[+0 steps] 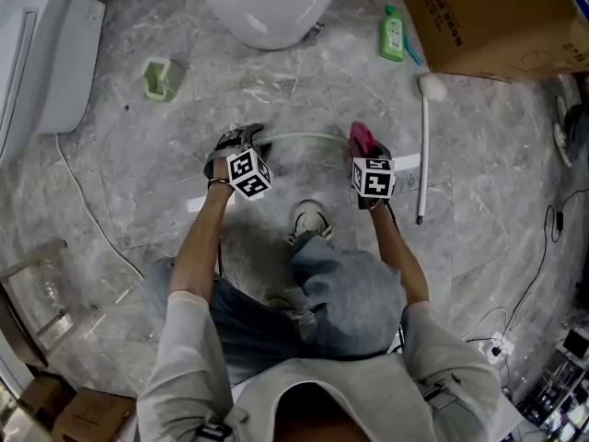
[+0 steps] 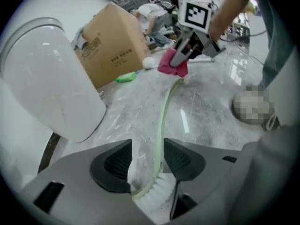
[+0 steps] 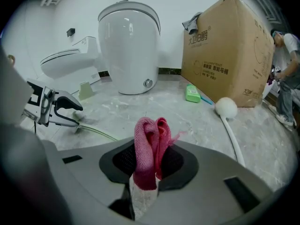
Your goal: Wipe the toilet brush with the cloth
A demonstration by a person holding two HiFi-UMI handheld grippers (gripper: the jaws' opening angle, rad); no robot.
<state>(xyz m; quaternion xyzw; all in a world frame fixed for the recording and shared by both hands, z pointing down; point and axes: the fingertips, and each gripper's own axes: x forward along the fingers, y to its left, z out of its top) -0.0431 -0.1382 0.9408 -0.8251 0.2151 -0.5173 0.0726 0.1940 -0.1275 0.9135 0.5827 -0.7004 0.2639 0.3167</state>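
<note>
A white toilet [image 1: 267, 12] stands on the grey marble floor [image 1: 138, 182], a cardboard box [image 1: 497, 17] to its right, a green bottle [image 1: 393, 35] between them. A white round-headed stick [image 1: 423, 145] lies near the box; a pale green holder [image 1: 158, 78] stands left of the toilet.

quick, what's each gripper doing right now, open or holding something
Left gripper: open; the toilet brush runs between its jaws, not clamped.
Right gripper: shut on the pink cloth.
</note>
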